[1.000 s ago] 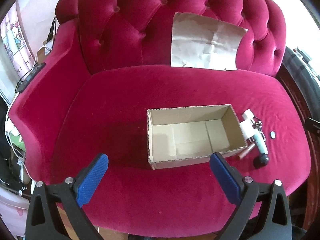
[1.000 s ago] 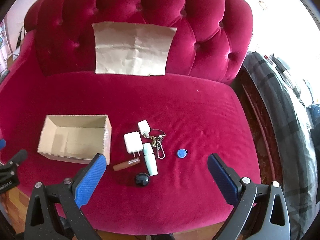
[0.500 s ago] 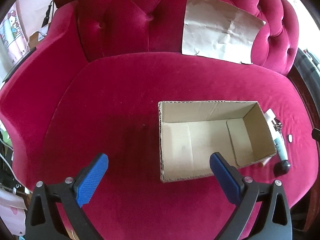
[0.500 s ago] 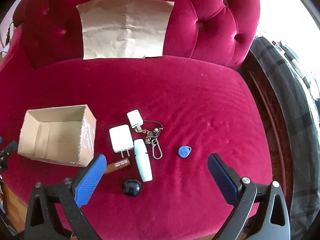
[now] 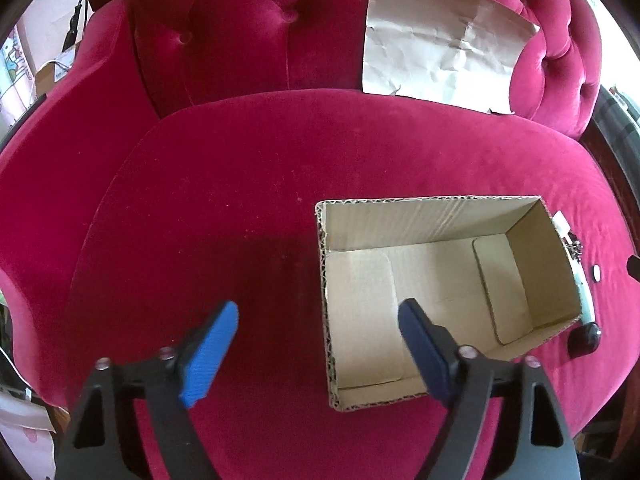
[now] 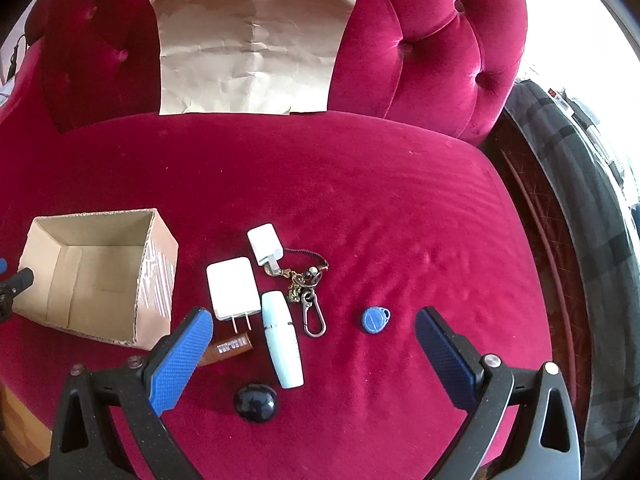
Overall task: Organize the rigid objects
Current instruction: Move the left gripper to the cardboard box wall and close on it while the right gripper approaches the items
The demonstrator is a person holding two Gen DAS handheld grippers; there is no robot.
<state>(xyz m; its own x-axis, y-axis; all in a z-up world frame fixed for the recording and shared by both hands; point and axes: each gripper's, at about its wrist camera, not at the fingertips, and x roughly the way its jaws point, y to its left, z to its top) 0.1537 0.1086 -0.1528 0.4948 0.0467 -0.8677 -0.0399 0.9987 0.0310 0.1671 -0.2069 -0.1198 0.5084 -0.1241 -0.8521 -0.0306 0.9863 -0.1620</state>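
**Listener:** What do your two cameras show right now?

**Operator:** I see a crimson velvet sofa [image 6: 360,200] with a tufted back. A creased sheet of brown paper [image 6: 252,52] leans against that back. On the seat stands an open cardboard box [image 5: 440,300], with nothing inside that I can see.

**Listener:** Where are your grippers?

**Operator:** My left gripper [image 5: 318,348] hangs above the box's near left corner. Its jaws have just been closing a little, yet they stand apart with nothing pressed between them; the box's left wall sits in the gap, and one blue pad overlaps the box interior. My right gripper [image 6: 312,336] is spread wide over a cluster of small items, gripping nothing.

**Listener:** Which items?

**Operator:** Just right of the box, in the right camera, lies a white wall charger [image 6: 232,290] with its prongs toward me. Beyond it is a smaller white plug [image 6: 265,245], beside a keychain [image 6: 306,292] with a metal clip. A pale mint tube [image 6: 281,338] lies lengthwise beside the charger. A small brown tube [image 6: 230,347] lies partly behind my left pad. A black ball [image 6: 256,402] sits nearest me. A blue key fob [image 6: 376,319] lies apart, to the right.

**Listener:** Anything past the sofa?

**Operator:** A grey plaid fabric [image 6: 592,240] on the far right.
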